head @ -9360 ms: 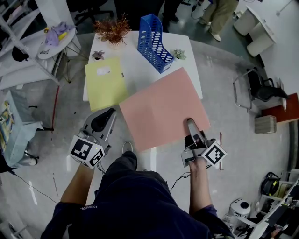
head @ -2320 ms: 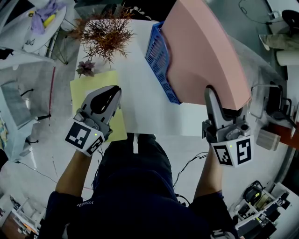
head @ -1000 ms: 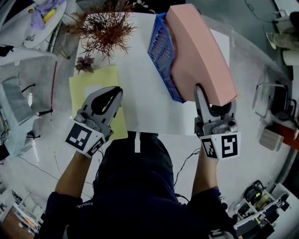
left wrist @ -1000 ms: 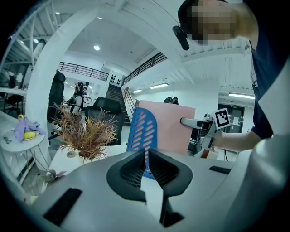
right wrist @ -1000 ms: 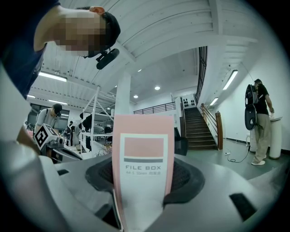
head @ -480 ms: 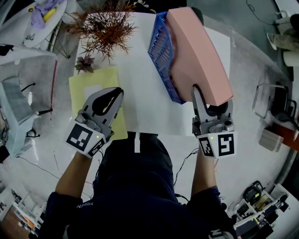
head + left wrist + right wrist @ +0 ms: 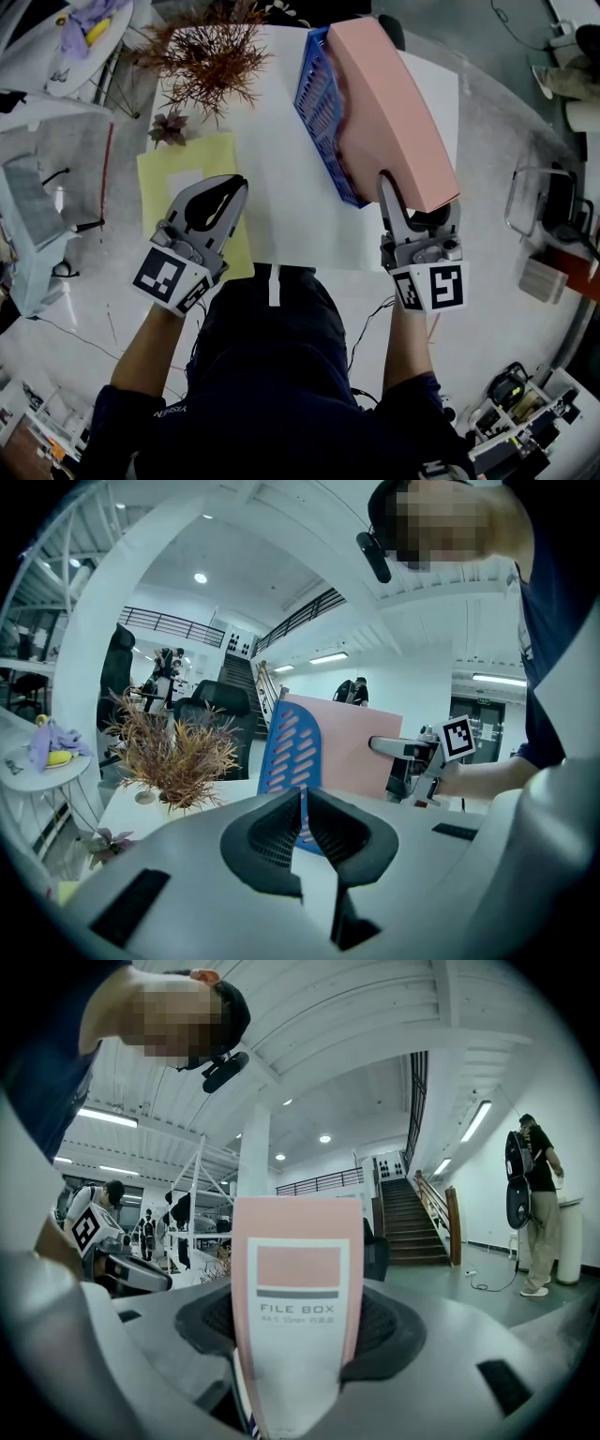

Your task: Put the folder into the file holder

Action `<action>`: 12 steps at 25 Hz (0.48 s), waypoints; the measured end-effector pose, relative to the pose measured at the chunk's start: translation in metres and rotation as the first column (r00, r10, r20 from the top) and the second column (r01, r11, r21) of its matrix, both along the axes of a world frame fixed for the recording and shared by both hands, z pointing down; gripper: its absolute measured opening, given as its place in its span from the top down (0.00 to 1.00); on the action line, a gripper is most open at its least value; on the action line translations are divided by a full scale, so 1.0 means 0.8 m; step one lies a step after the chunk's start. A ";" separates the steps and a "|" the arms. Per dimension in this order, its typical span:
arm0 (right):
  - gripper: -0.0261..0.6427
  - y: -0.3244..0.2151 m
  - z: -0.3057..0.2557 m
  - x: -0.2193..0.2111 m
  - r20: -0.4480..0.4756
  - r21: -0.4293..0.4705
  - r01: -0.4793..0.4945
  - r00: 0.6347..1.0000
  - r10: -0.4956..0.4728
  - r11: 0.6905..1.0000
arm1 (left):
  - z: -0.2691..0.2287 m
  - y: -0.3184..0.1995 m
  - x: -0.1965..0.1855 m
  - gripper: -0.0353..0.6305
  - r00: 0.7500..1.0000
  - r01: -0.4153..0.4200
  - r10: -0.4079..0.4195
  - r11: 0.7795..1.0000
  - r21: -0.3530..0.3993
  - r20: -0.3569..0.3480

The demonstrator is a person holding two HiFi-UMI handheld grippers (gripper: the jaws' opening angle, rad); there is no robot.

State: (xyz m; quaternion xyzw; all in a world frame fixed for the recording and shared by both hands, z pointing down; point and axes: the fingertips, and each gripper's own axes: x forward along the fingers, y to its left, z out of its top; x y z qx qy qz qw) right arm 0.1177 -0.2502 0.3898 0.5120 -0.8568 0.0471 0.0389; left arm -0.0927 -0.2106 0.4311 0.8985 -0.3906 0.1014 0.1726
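The white table (image 7: pixel 281 202) fills the middle of the head view. On it the pink folder (image 7: pixel 394 103) is the largest thing. It stands on edge and runs from 12 o'clock down toward 5 o'clock. Its far part goes down behind the lattice wall of the blue file holder (image 7: pixel 319 98), and its near end sticks out past the holder's low front. I cannot tell whether it rests on the holder's floor.

A yellow folder (image 7: pixel 178 173) lies flat at 9 o'clock, at the table's left edge. A dried rust-coloured plant (image 7: pixel 211 56) stands at 11 o'clock.

The right gripper (image 7: pixel 417 214), at 4 o'clock, has its jaws wide and clamped on the pink folder's broad spine, which bears the label "FILE BOX". The jaws have just been easing open a little with the spine between them.

The left gripper (image 7: pixel 232 187), at 8 o'clock, hangs over the yellow folder's near corner, its jaws together and empty.

A small purplish plant (image 7: pixel 170 127) sits at 10 o'clock.
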 end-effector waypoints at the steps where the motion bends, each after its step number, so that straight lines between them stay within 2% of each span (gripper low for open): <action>1: 0.53 0.000 0.000 0.000 0.001 -0.001 0.000 1.000 0.000 1.000 | -0.001 0.001 0.001 0.88 1.000 -0.001 0.001 1.000 0.001 0.000; 12: 0.49 0.006 0.004 0.000 -0.003 -0.024 0.017 1.000 -0.017 1.000 | -0.009 0.010 0.011 0.88 1.000 -0.003 0.003 1.000 0.018 -0.003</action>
